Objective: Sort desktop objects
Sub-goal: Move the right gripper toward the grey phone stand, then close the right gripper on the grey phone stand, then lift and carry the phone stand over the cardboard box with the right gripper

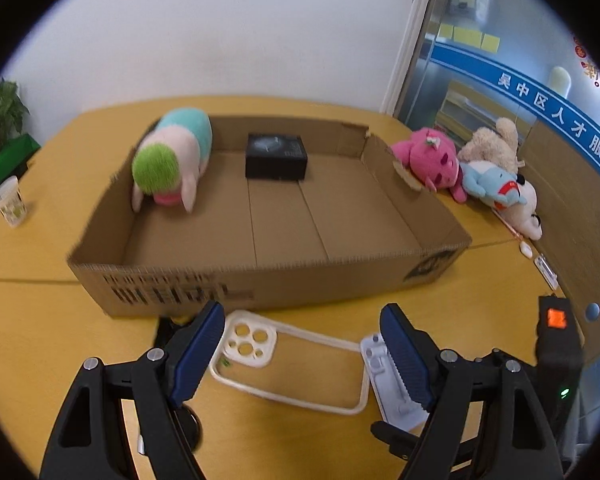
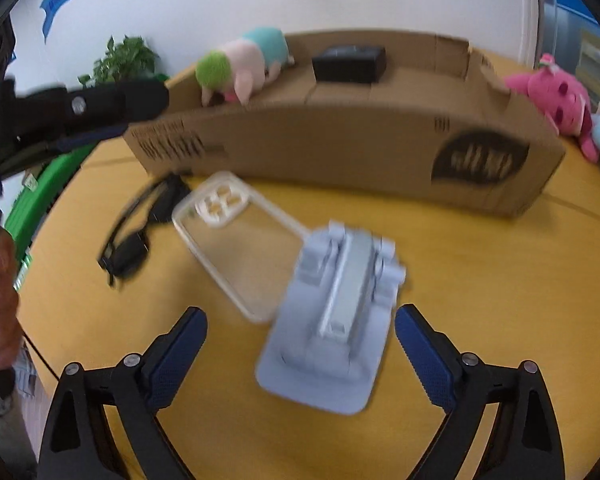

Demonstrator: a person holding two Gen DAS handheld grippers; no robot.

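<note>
A low cardboard box (image 1: 260, 280) (image 2: 340, 144) on the yellow table holds a pink, teal and green plush (image 1: 172, 160) (image 2: 244, 60) and a black box (image 1: 276, 156) (image 2: 350, 64). In front of it lie a clear phone case (image 1: 292, 364) (image 2: 236, 240), a pale grey plastic part (image 1: 384, 384) (image 2: 336, 320) and black sunglasses (image 2: 136, 232). My left gripper (image 1: 304, 360) is open above the phone case. My right gripper (image 2: 300, 360) is open around the grey part, not touching it. The left gripper (image 2: 80, 108) also shows at the left of the right wrist view.
Several plush toys lie right of the box, among them a pink one (image 1: 428, 156) (image 2: 552, 96). A clear cup (image 1: 10, 200) stands at the table's left. A wooden partition (image 1: 572, 208) borders the right side. A plant (image 2: 124, 60) stands behind.
</note>
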